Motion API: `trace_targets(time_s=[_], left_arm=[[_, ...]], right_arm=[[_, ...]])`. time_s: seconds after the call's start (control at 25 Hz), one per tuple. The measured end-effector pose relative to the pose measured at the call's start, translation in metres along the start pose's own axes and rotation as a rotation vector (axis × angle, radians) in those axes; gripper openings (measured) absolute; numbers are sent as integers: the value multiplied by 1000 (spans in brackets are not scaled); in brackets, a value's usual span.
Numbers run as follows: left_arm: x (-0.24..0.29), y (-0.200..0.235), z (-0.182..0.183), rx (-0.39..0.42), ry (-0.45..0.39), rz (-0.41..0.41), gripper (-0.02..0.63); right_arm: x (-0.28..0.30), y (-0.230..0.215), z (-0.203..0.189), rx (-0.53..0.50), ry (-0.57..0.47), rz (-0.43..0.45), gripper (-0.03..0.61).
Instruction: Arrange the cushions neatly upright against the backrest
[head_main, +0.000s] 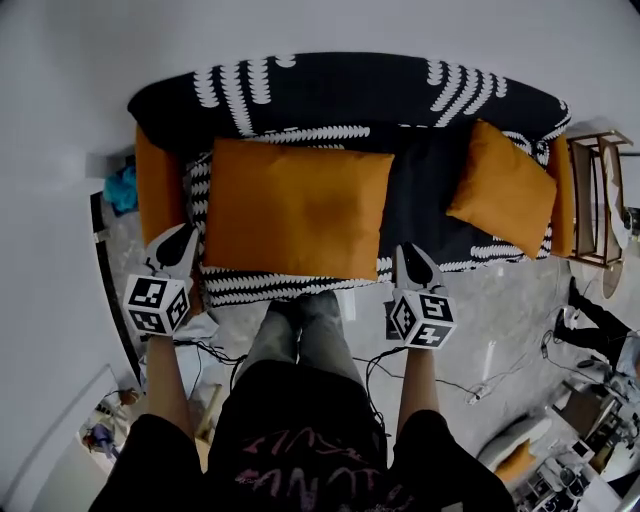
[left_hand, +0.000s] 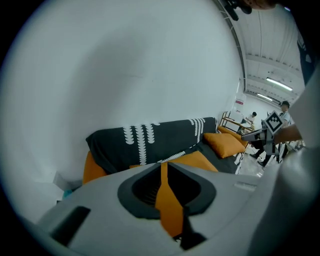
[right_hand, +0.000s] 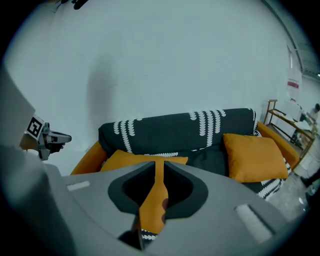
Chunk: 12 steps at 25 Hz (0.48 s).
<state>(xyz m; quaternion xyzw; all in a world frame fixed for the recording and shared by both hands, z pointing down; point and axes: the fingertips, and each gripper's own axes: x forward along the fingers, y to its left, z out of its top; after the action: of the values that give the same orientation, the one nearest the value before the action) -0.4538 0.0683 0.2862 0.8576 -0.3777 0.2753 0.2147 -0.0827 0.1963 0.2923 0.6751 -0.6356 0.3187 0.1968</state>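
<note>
Step in hand: reaching for the large orange cushion; I judge the task barely begun, nothing stood up yet.
Large orange cushion: lies flat on the seat, centre-left of the head view, far edge near the backrest.
Small orange cushion: right end of the seat, tilted, slumped toward the right armrest.
Left claw: just off the big cushion's lower-left corner, a crack apart, empty.
Right claw: just off its lower-right corner, also a crack apart, empty.
Doing it well: widen both claws, pinch the near corners evenly, and swing the near edge up until the cushion stands against the backrest. An uneven pull would likely skew it.
Sofa: dark throw with white leaf print, orange armrests.
Room: white wall behind, grey floor with loose cables, wooden rack at the right edge.
</note>
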Motion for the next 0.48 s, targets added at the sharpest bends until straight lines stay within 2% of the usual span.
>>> trace_targets(time_s=[0.2,0.36,0.48], left_arm=[[35,8,-22,-39,50,3,74],[61,13,-43,-54,110,0,135],[81,20,-60,-66,147,2,155]], right_arm=[[34,-14,-24,10,64,18,87],[61,-22,-44,40,113,41,121],[84,-26,-56,42,130,56,123]])
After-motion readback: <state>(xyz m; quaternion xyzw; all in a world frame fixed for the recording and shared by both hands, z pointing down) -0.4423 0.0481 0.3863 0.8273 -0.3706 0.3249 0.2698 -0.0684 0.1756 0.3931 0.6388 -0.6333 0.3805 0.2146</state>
